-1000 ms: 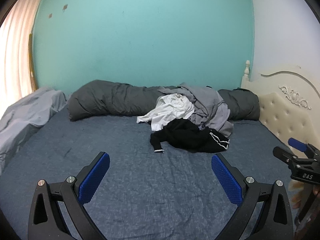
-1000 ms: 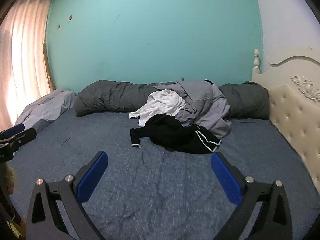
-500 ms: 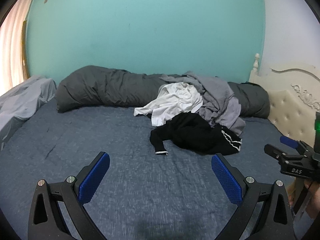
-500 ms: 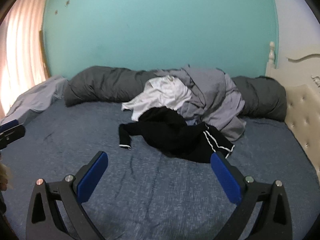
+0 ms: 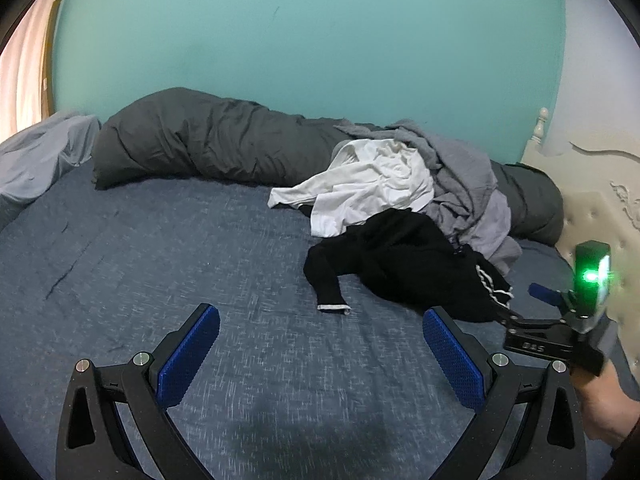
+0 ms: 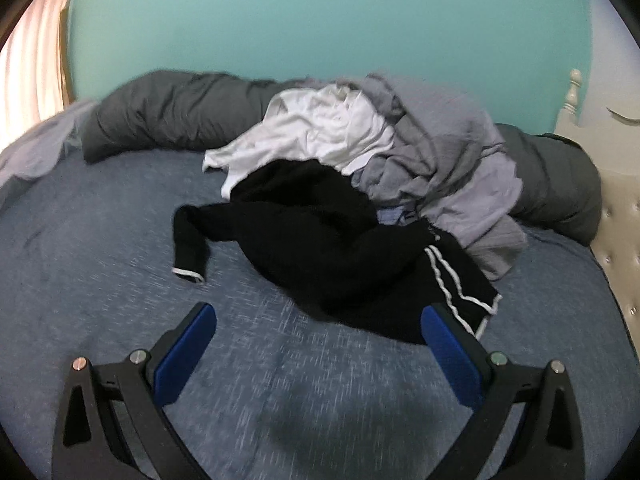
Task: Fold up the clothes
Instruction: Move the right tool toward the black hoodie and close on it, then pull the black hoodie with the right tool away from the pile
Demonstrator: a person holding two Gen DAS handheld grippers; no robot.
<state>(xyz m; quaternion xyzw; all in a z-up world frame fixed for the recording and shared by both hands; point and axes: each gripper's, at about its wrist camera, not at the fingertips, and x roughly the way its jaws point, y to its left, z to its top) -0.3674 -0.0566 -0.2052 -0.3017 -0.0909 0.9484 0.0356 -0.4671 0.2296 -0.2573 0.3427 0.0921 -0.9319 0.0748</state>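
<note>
Change: clothes pile [image 6: 360,184] approached over the last second, black garment [image 6: 332,240] now looming near
Hand-held grippers: left hand-held gripper [image 5: 320,344] and right hand-held gripper [image 6: 318,342] both spread wide, nothing held
Meaning: a grasp on the crumpled black garment is judged imminent

Both grippers' fingers [image 5: 188,356] [image 6: 452,360] wide apart, empty

Blue bedsheet [image 5: 168,248], dark grey duvet [image 5: 208,148], cream headboard [image 5: 592,216], teal wall [image 5: 304,32]

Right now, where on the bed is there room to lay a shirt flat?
The bare blue sheet left of the black top and in front of the duvet is free. The heap by the headboard is crowded.
</note>
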